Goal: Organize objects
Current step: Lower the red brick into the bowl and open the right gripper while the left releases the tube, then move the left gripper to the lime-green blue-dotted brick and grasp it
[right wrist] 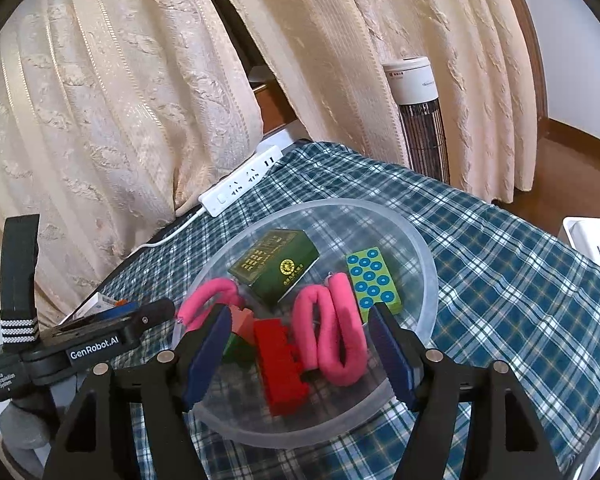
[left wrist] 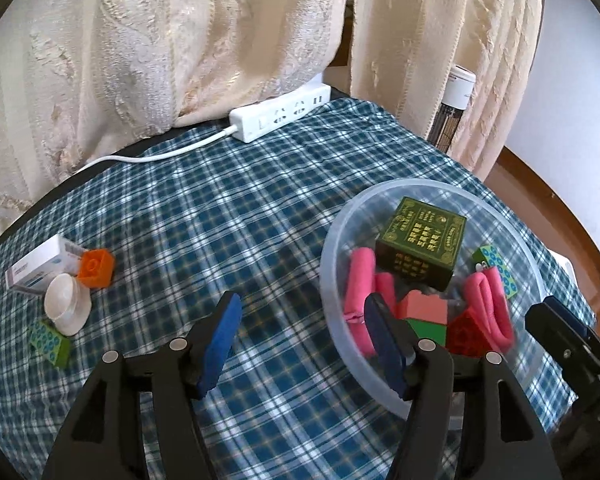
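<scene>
A clear plastic bowl point(left wrist: 332, 248) point(right wrist: 428, 264) sits on the plaid cloth. In it lie a dark green box point(left wrist: 420, 244) point(right wrist: 276, 272), pink foam loops point(left wrist: 360, 280) point(right wrist: 332, 332), a red brick point(right wrist: 280, 364) and a green block with blue dots point(right wrist: 374, 280). My right gripper point(right wrist: 300, 320) hangs open over the bowl, with the red brick and a pink loop below the gap. My left gripper point(left wrist: 302, 320) is open at the bowl's left rim, holding nothing. Far left on the cloth are a white carton point(left wrist: 40, 264), an orange brick point(left wrist: 96, 268), a white cup point(left wrist: 66, 304) and a second dotted block point(left wrist: 50, 342).
A white power strip point(left wrist: 280, 114) with its cable lies at the back edge under cream curtains point(left wrist: 180, 40). A tower heater point(right wrist: 420, 120) stands behind the table. A white basket point(right wrist: 596, 248) is at the right. Bare plaid cloth point(left wrist: 220, 208) spreads between the bowl and the left group.
</scene>
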Demonstrator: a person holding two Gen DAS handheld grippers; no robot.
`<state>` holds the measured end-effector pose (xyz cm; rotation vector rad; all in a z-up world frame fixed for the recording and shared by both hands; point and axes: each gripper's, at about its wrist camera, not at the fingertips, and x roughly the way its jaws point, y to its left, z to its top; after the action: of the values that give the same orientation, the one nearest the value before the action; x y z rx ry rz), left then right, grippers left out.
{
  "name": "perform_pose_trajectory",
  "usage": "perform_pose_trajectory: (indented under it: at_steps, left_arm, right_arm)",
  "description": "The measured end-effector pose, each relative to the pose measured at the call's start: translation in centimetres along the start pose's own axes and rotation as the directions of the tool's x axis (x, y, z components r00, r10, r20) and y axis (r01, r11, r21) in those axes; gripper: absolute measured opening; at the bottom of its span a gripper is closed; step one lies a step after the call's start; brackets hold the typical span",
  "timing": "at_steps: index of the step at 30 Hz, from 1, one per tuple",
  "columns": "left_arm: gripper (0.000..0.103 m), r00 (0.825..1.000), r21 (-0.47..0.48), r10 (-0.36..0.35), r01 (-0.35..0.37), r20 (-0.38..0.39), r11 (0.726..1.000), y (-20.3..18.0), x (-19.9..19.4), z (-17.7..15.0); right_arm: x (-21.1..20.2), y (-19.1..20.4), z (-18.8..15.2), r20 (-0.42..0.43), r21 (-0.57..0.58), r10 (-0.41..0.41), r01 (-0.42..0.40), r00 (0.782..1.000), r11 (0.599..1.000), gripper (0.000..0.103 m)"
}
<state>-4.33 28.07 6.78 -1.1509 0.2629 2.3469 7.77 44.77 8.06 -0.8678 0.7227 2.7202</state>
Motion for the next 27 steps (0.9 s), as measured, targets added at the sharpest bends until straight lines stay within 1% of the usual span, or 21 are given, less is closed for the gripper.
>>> perform_pose_trajectory:
  at_steps: [6,14,19,27]
  left_arm:
    - [0.068,1.000,-0.039,0.021,-0.020,0.012,0.999,2.1,-1.0,-0.6]
    - [0.069,0.998,-0.098,0.055,-0.052,0.020,0.994,5.5,-2.1,-1.7]
    - [0.069,0.997,-0.138,0.080,-0.076,0.021,0.987,8.1,-2.6,-2.5]
    - [0.069,0.989,-0.202,0.144,-0.139,0.012,0.969,12.9,-3.1,-4.1]
  right_arm:
    - [-0.4,1.4,-0.1,0.006,-0.027,0.008,-0.008,1.000,1.000,0.075]
    - [-0.6,3.9,-0.5,0.003,-0.076,0.023,-0.022,1.000,0.997,0.075]
    - [-0.7,5.2,-0.7,0.000,-0.103,0.031,-0.031,1.000,0.994,0.075]
    - [-0.5,7.3,-1.4,-0.018,-0.134,0.047,-0.049,0.999,0.990,0.075]
